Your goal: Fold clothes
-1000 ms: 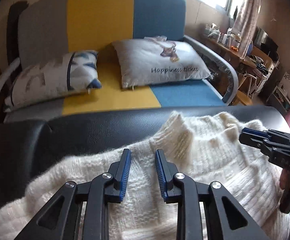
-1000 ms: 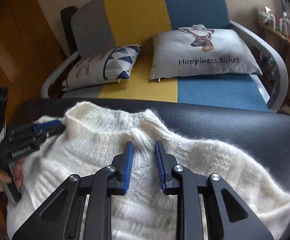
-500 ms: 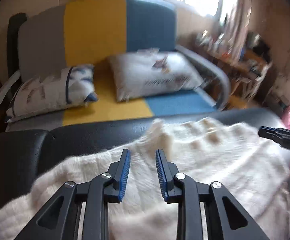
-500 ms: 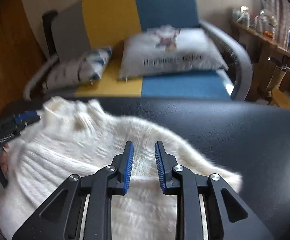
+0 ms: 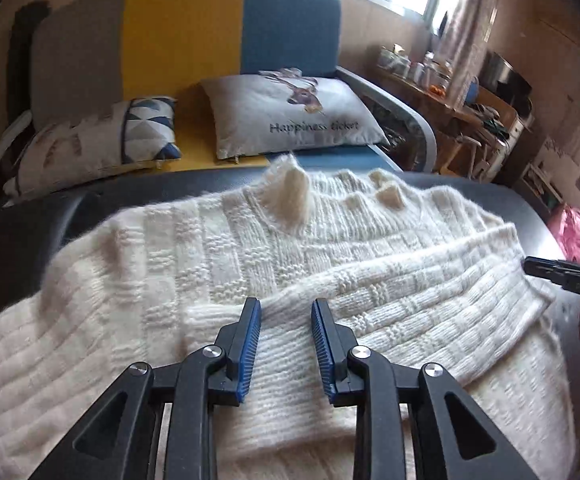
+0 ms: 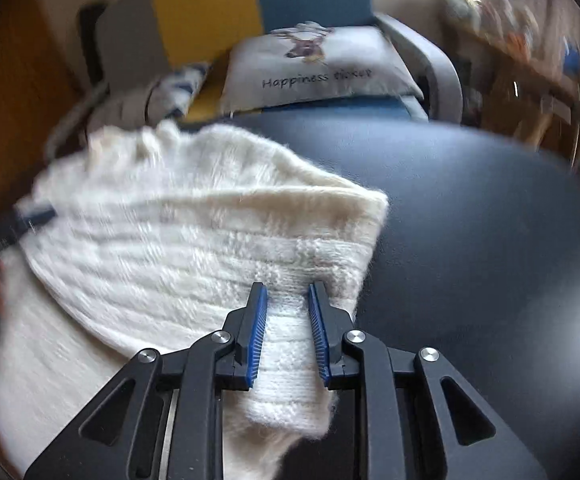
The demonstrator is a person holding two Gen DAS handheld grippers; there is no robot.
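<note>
A: White sweater (image 5: 290, 264) lies on the black table (image 6: 469, 200). Right gripper (image 6: 288, 300) is clenched on a folded sleeve end; left gripper (image 5: 286, 312) probably pinches knit too, hard to tell.

B: Fuzzy knit could slip, undoing the fold.

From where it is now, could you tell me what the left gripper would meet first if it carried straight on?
Probably the white knitted sweater: the left gripper points down at the folded-over layer just beyond its fingertips, though the depth is unclear.
</note>
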